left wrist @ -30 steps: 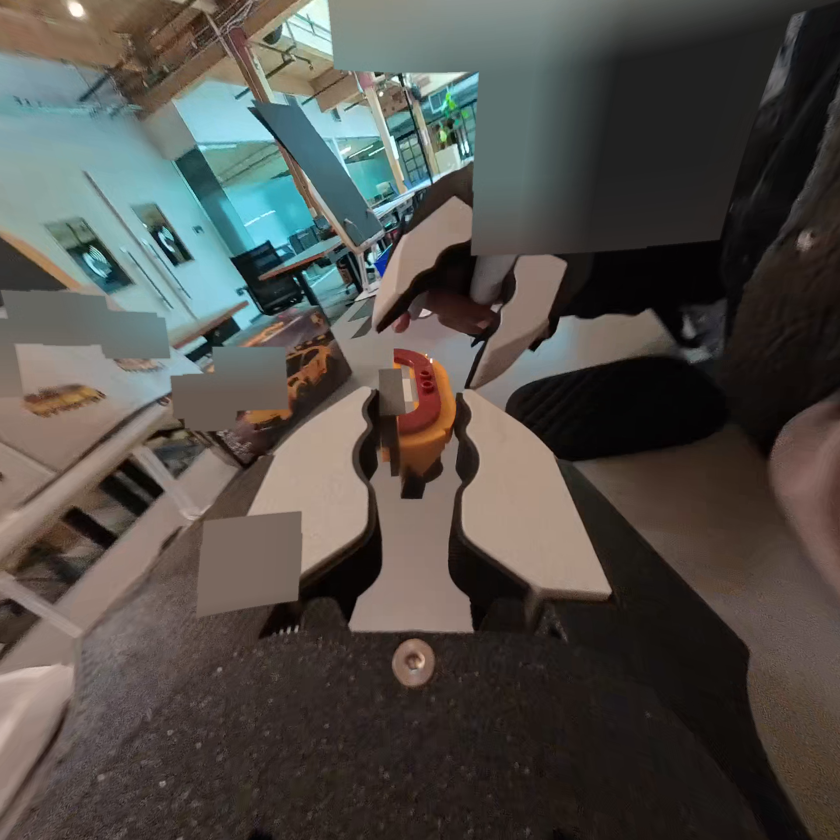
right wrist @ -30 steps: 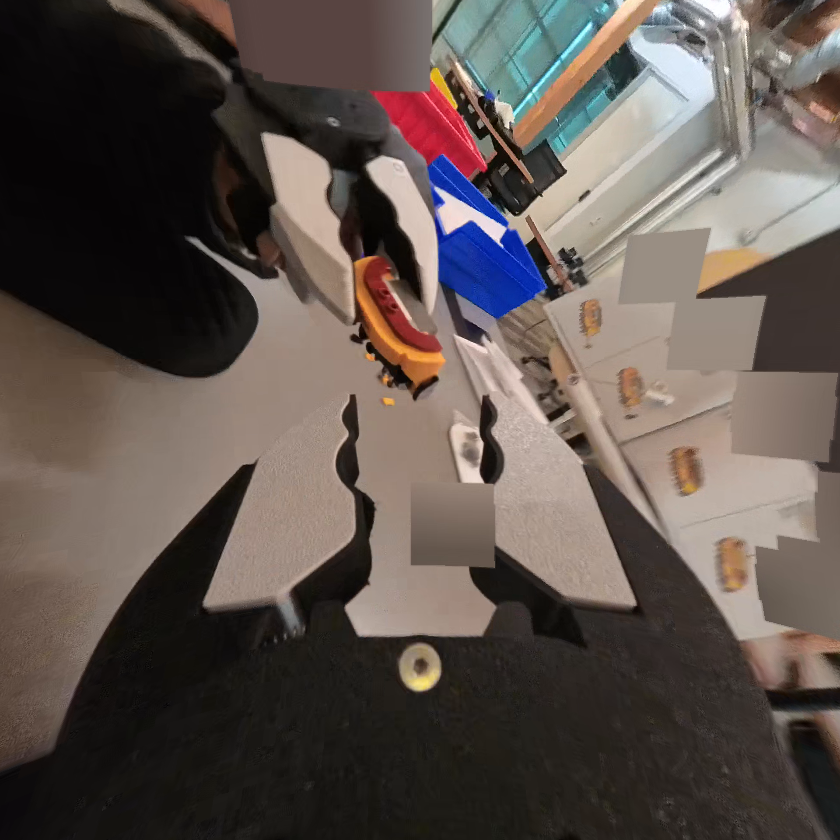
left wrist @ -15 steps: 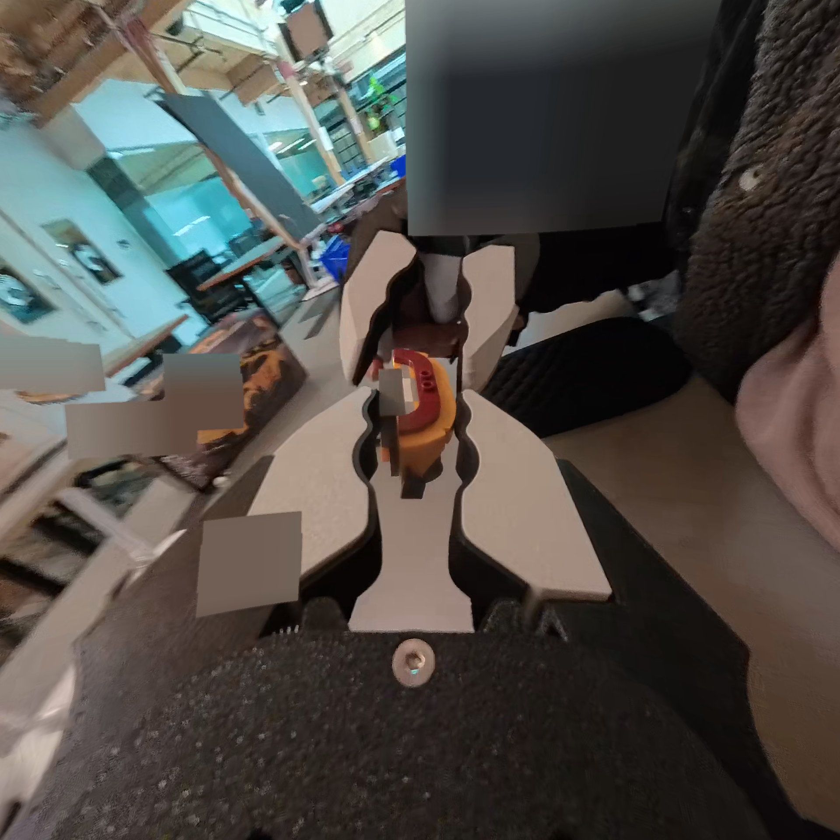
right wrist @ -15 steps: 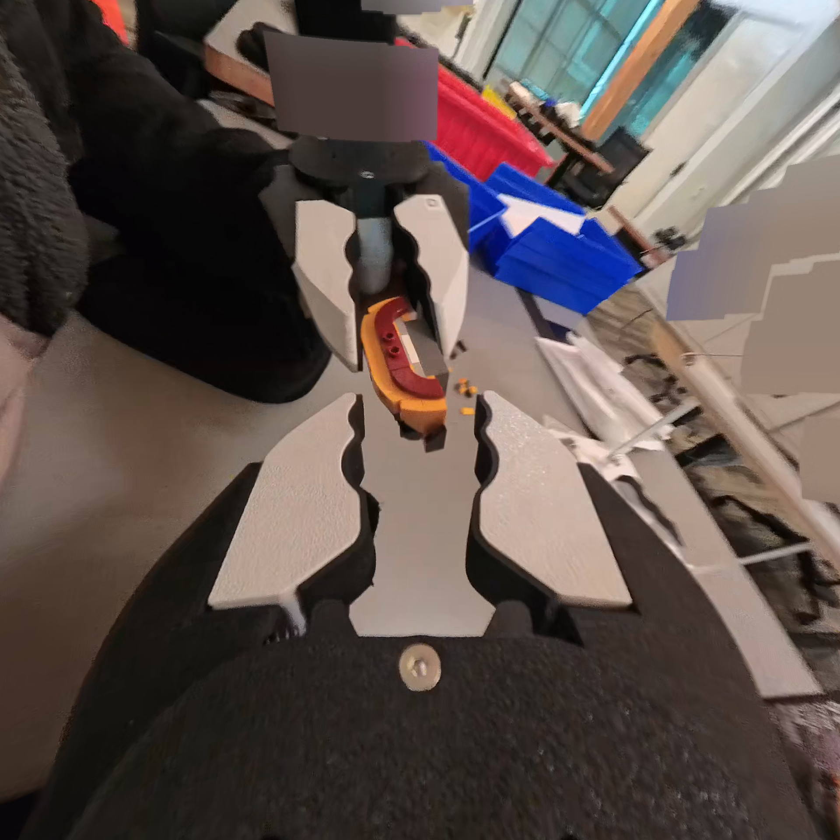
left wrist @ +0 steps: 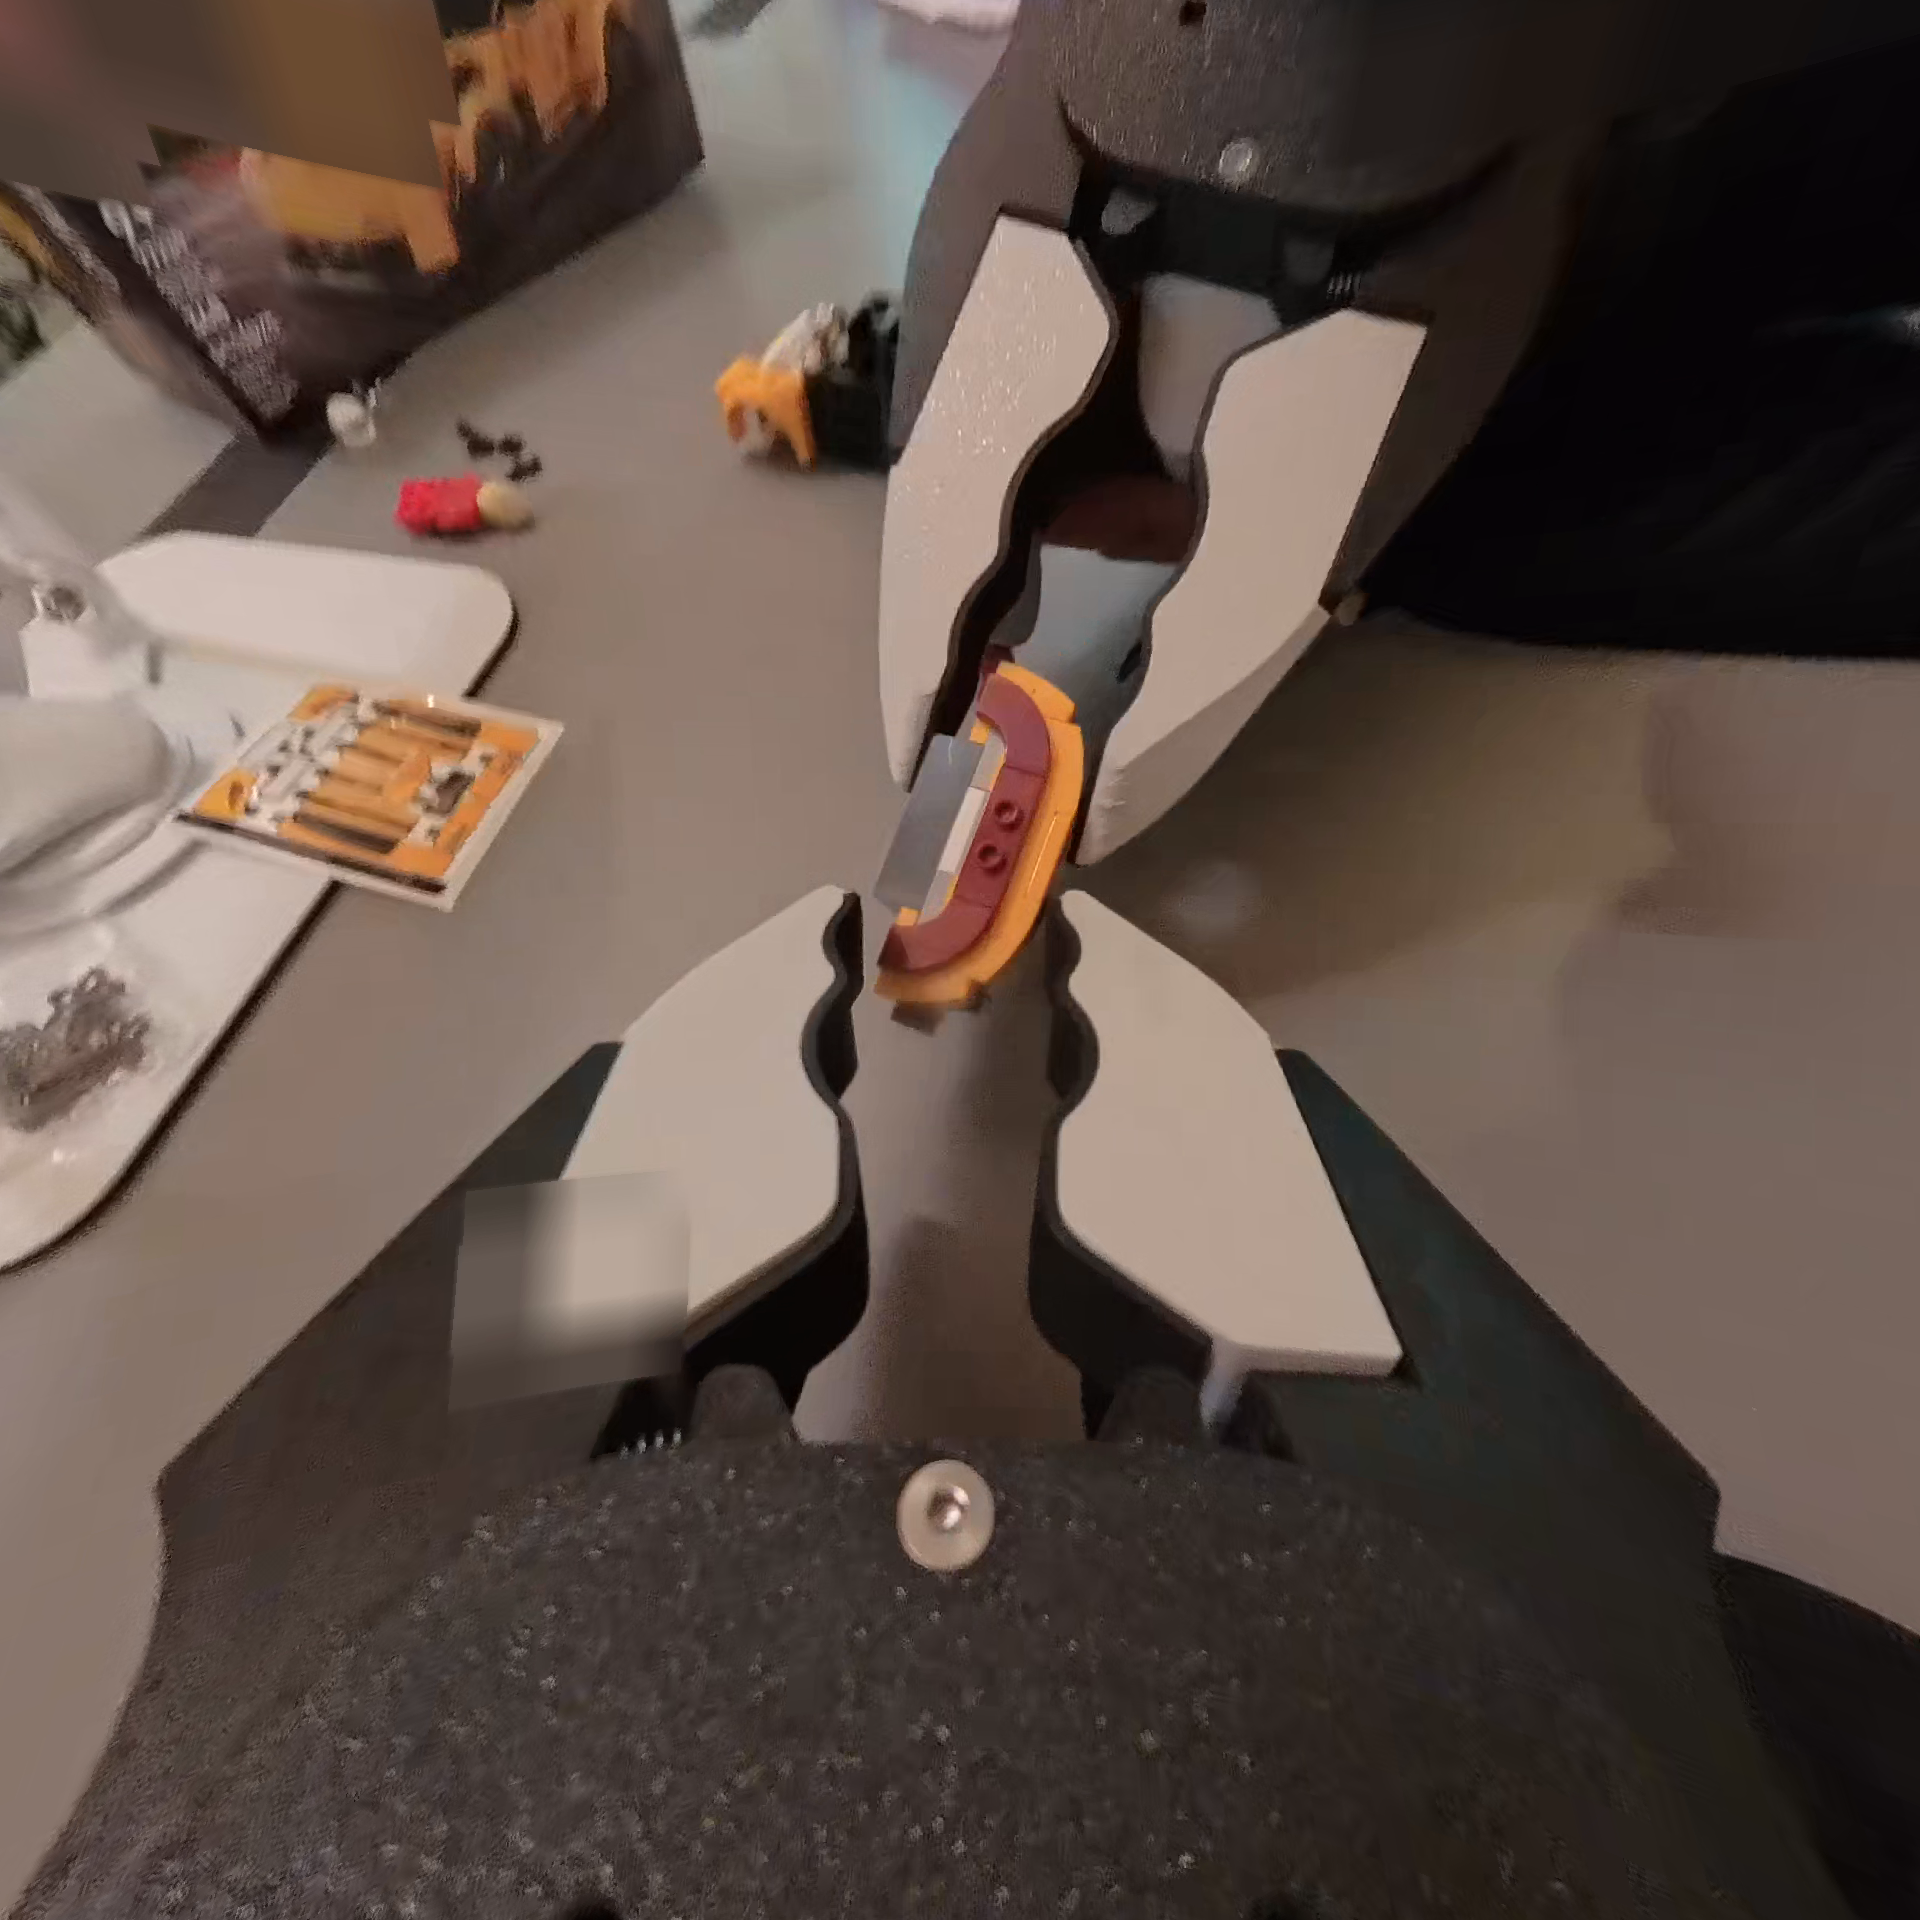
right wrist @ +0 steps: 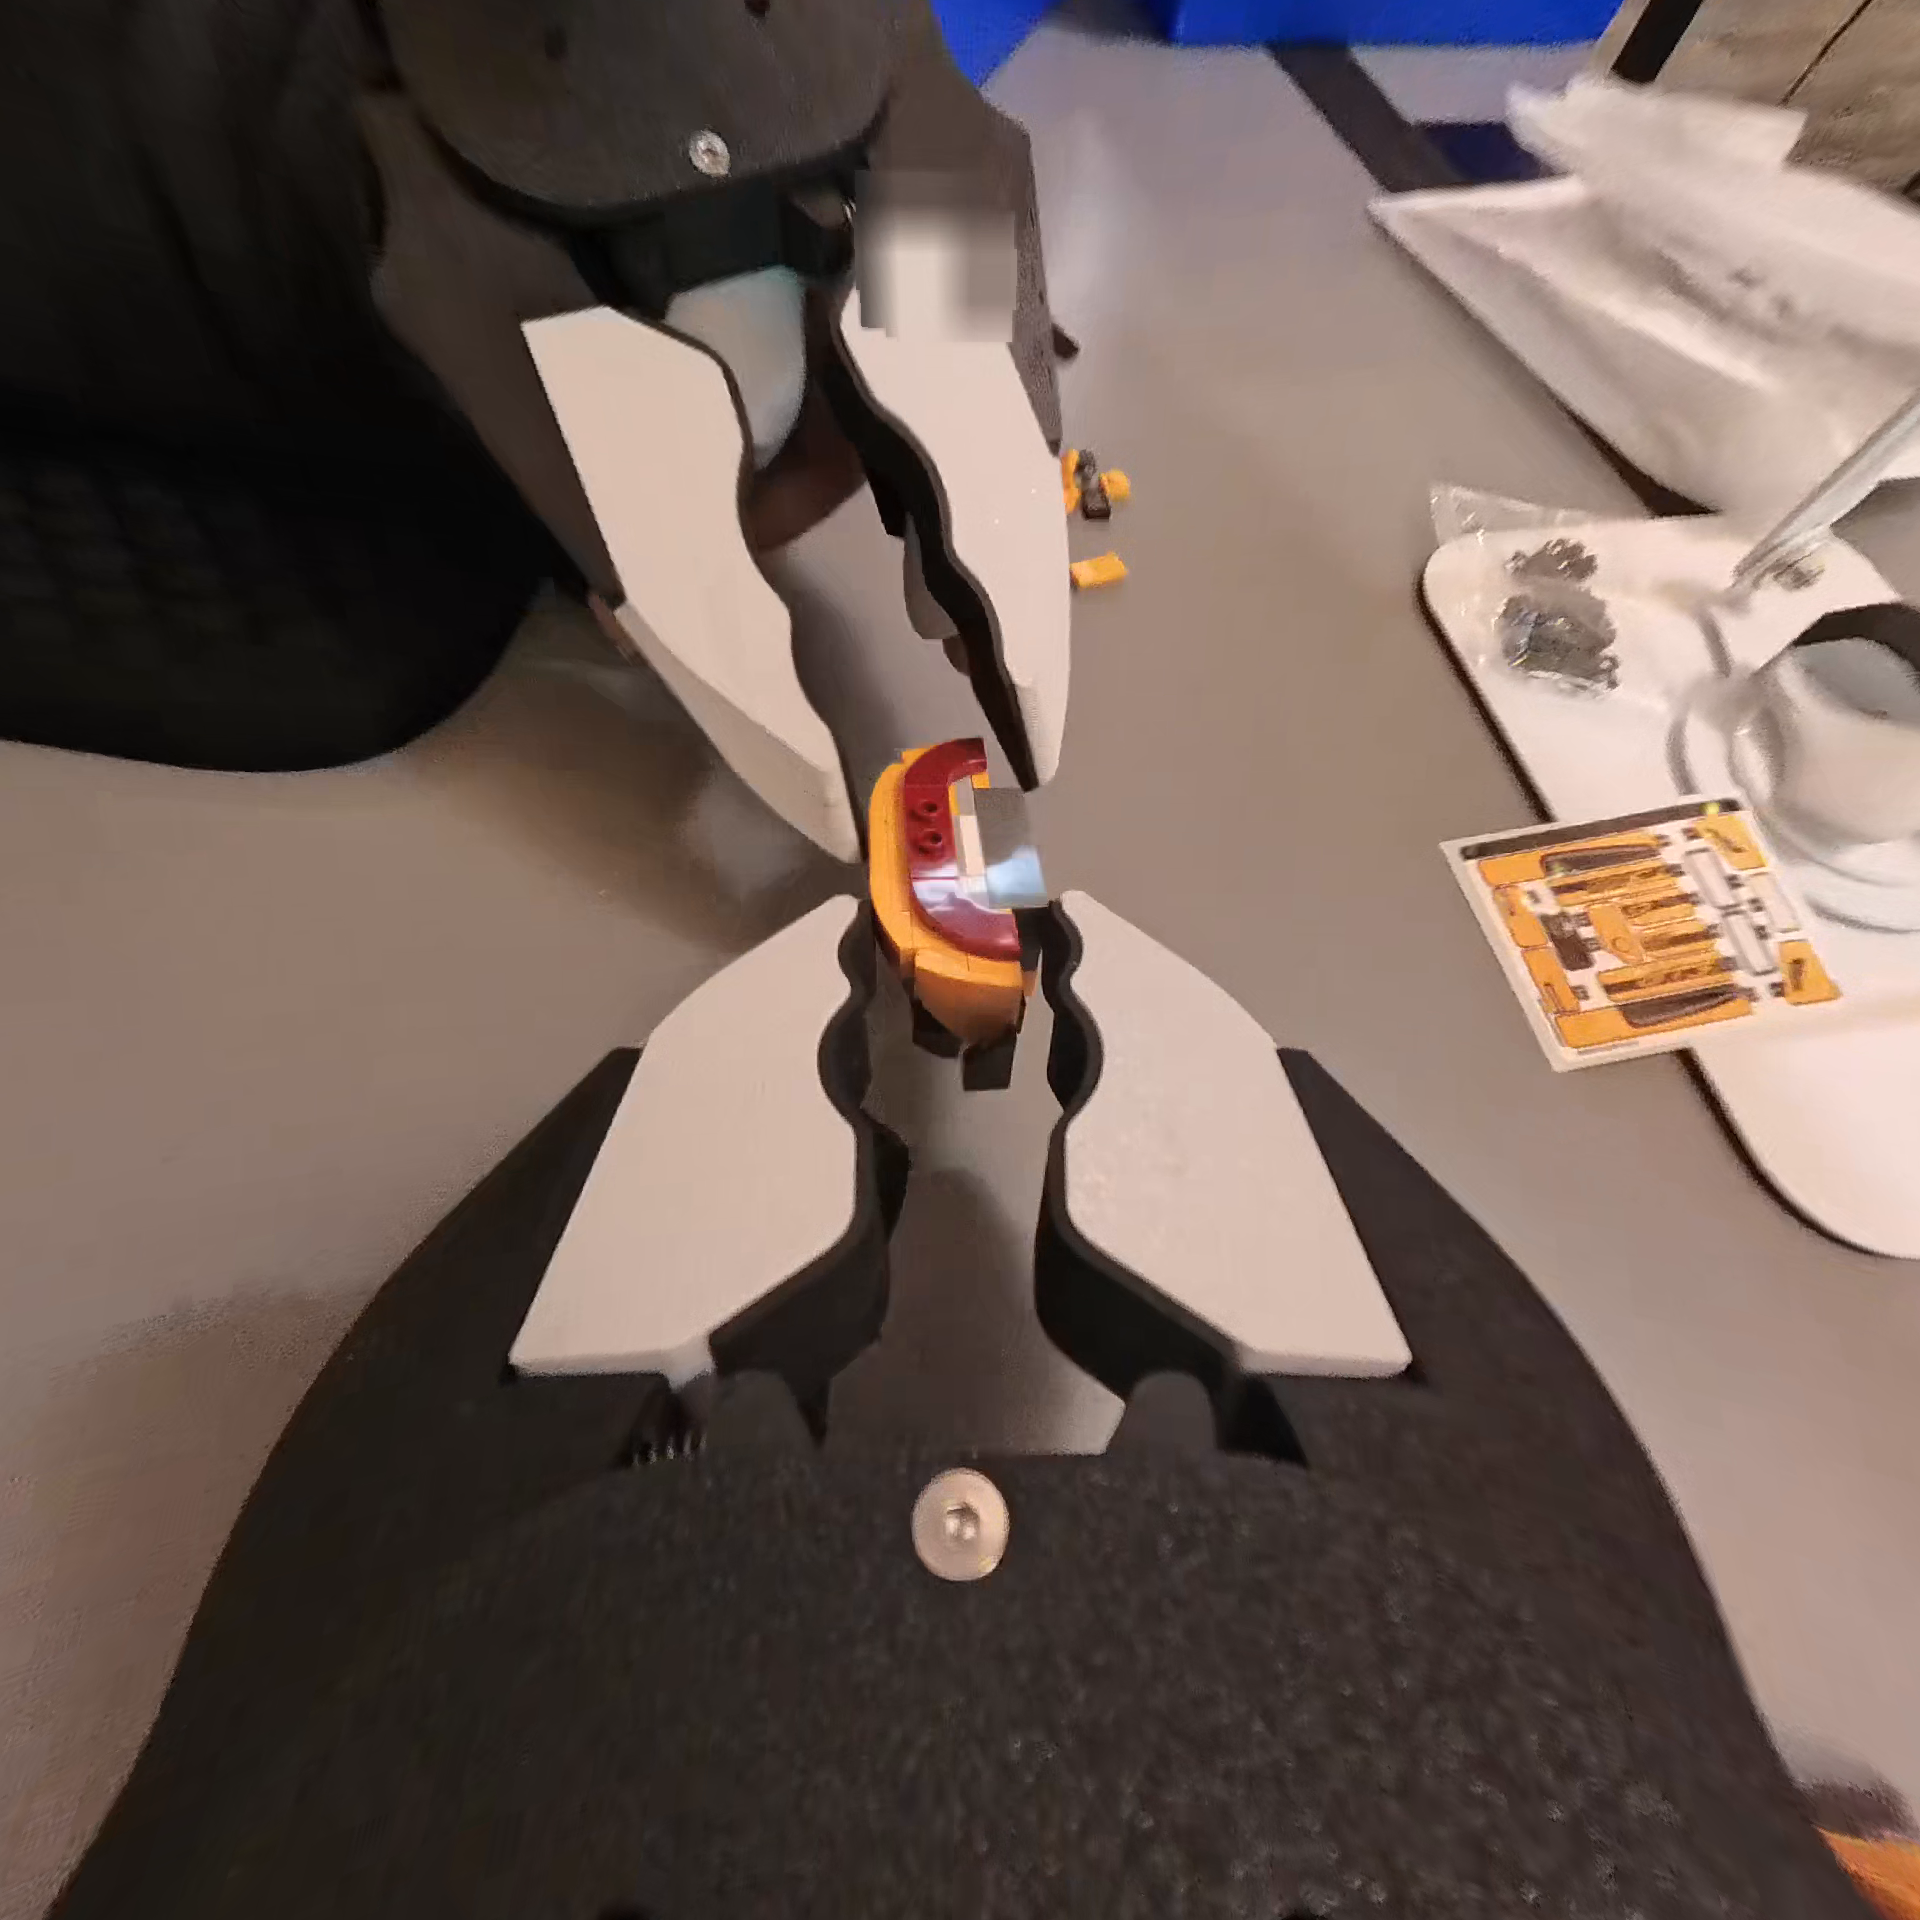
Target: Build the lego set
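Grey tabletop [left wrist: 675, 644] now lies below. You've lowered the curved orange-and-dark-red brick assembly [left wrist: 997, 831] over it. Your right gripper [right wrist: 956, 914] has clamped one end, your left gripper [left wrist: 951, 920] stays clamped on the other: likely braced for pressing.

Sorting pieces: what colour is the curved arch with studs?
Dark red arch, clearest in the left wrist view.

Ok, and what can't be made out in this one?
- Left wrist view: whether the left gripper or the right gripper really pinches the lego piece; the finger edges hide the contact.
- Left wrist view: the orange-and-black build is half hidden behind the right gripper.
- Both views: the bag of small dark parts is too small and blurred to sort.
- Left wrist view: the box is blurred and cut by the top edge.
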